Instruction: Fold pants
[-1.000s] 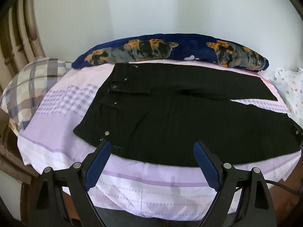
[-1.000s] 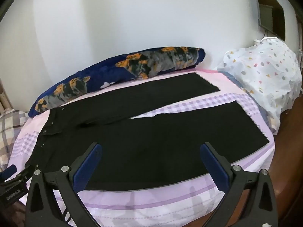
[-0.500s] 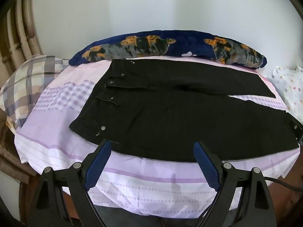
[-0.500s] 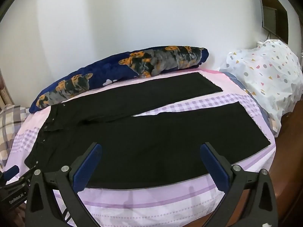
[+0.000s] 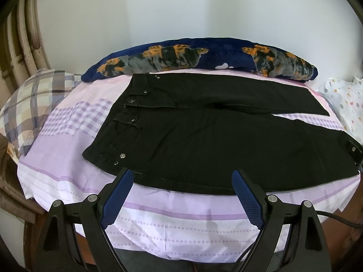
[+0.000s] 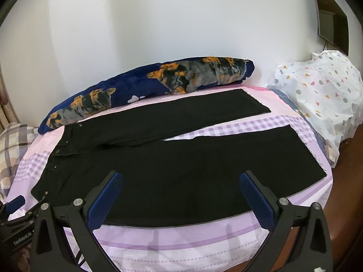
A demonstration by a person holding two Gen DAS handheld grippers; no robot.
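While both of your claws hang wide open and empty over the near edge of the bed, you have a free choice of where to bite. Your left claw (image 5: 182, 176) sits above the near hem line close to the waistband corner, its blue pads (image 5: 116, 198) spread well apart with nothing between them. Your right claw (image 6: 181, 181) hovers further along the same near leg, jaws just as wide, also holding nothing.

The black pants (image 5: 215, 145) lie flat on the purple sheet (image 5: 68, 147), waistband to your left, both legs running to the right and parted in a narrow V. The far leg (image 6: 181, 117) lies just beside the blue bolster (image 6: 158, 81); a plaid pillow (image 5: 34, 99) sits off the waistband end and a white spotted bag (image 6: 322, 95) off the cuff end.

The sensible first fold, as I judge it, is leg over leg. Bring the left claw down at the near waistband corner (image 5: 102, 158) and the right near the near cuff (image 6: 306, 165), and pinch only the pants, not the sheet beneath. Lift both together and level so the leg stays taut, then carry it onto the far leg, matching the seams before you let go. Dark cloth hides layers, so check the bite.
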